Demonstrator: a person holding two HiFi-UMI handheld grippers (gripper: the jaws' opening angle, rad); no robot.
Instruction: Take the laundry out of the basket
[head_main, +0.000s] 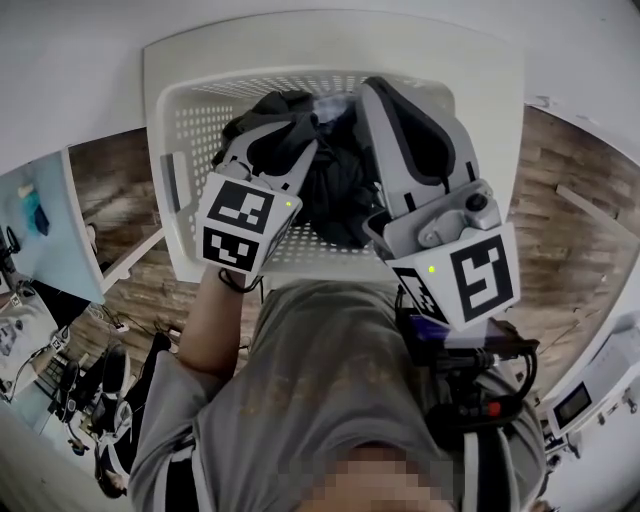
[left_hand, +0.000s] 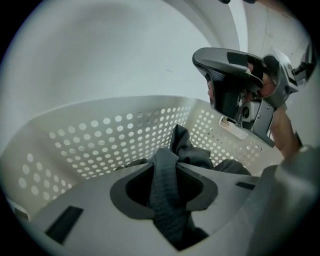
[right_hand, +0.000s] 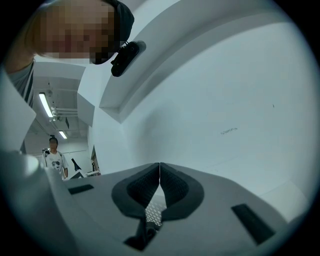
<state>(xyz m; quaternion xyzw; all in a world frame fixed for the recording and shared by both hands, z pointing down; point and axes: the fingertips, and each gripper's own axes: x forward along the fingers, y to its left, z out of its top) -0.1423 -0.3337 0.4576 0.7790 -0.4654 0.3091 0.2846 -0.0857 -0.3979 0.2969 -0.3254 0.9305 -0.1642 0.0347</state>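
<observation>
The laundry (head_main: 335, 195), a heap of dark garments, lies in the white perforated basket (head_main: 165, 120), which stands on a wooden floor (head_main: 580, 220). A strip of dark grey fabric (left_hand: 167, 200) rises from the heap and runs between the jaws of the left gripper (left_hand: 167, 175), which pinch it down inside the basket. The right gripper (right_hand: 159, 175) hangs over the basket's right side, facing a white wall (right_hand: 225, 100) — its jaws pressed together, nothing between them. A person (right_hand: 55, 160) stands well off in the room to the side.
</observation>
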